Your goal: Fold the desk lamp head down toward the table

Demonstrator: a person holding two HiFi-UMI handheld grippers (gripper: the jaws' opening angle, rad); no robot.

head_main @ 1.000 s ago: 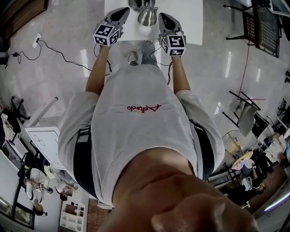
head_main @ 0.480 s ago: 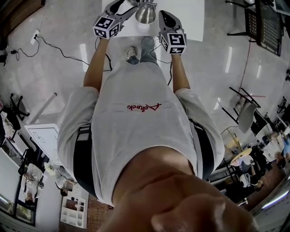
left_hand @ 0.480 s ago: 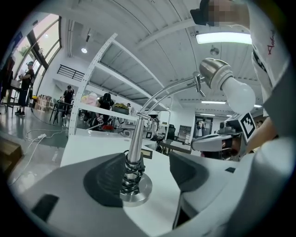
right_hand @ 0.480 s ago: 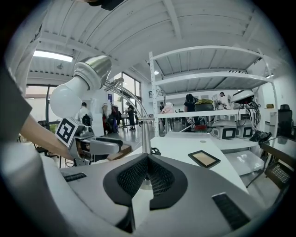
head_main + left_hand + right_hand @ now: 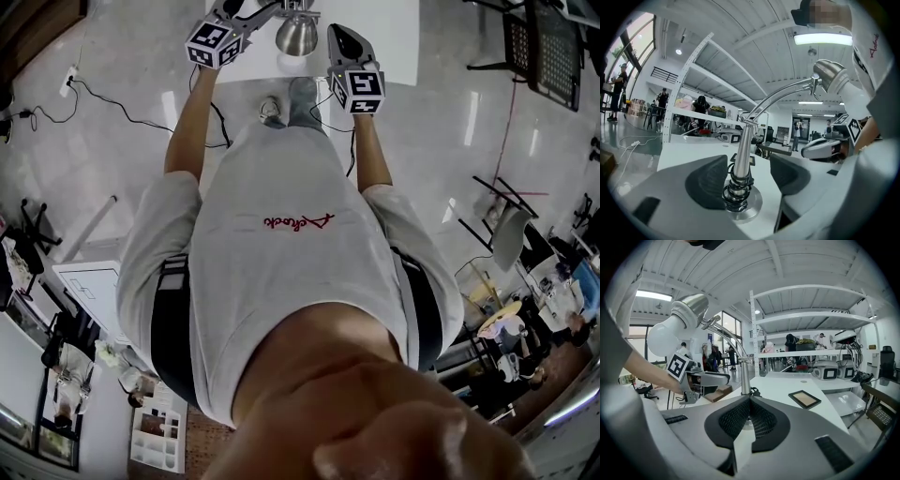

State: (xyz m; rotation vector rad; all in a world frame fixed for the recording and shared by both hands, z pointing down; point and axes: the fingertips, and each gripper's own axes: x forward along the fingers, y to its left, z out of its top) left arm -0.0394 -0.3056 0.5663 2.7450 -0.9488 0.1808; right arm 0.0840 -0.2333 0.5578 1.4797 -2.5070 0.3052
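Could knock the lamp (image 5: pixel 780 95) over by grabbing crooked — with left claw (image 5: pixel 750 173) apart round its pole (image 5: pixel 742 145), just closing, right claw (image 5: pixel 749 416) pressed together

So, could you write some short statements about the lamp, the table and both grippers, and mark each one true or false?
1. The left gripper is shut on the lamp post. False: its jaws stand apart, having just been opening, and the post stands between them without being gripped.
2. The right gripper has its jaws together, with nothing between them. True.
3. The lamp head is folded down onto the table. False: it is raised high above the table on its curved arm.
4. A small flat frame lies on the table. True.
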